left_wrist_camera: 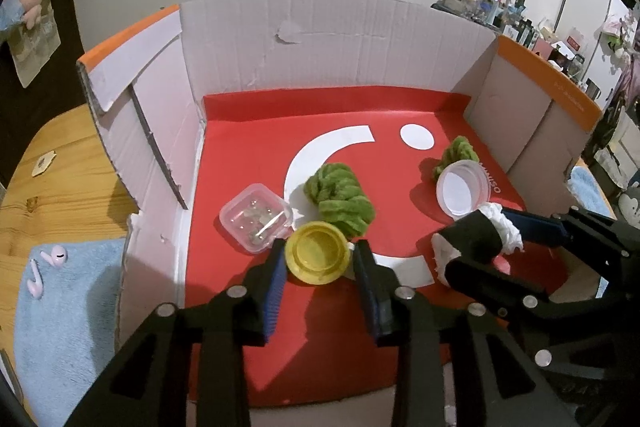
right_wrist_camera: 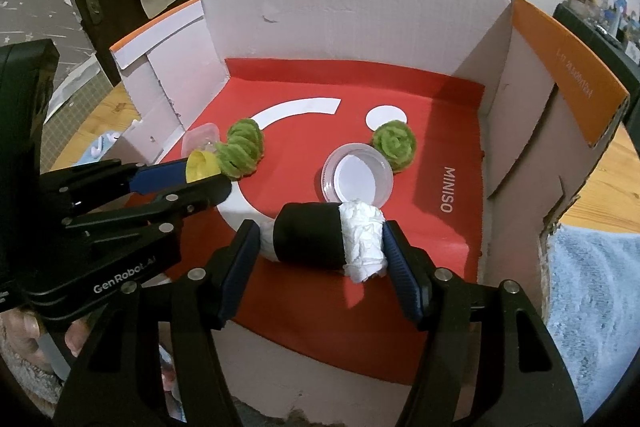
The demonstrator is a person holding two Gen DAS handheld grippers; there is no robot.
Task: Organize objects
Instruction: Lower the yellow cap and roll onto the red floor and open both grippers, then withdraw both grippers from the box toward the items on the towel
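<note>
1. An open cardboard box (left_wrist_camera: 328, 39) stands on a wooden table (left_wrist_camera: 60, 163); every sorted item lies on its floor.
2. At the left of the floor sits a small lidded case (left_wrist_camera: 256, 217), with a round cap (left_wrist_camera: 318, 253) just beside it on the near right.
3. A fuzzy bundle (left_wrist_camera: 340, 193) lies right behind the cap, touching it.
4. Toward the right lies a wide lid (left_wrist_camera: 464, 189), with a second fuzzy ball (left_wrist_camera: 456, 155) just behind it.
5. A wrapped roll (right_wrist_camera: 324, 237) lies in front of the wide lid.
6. Outside the box, left, two earbuds (left_wrist_camera: 46, 269) rest on a towel (left_wrist_camera: 72, 327).
</note>
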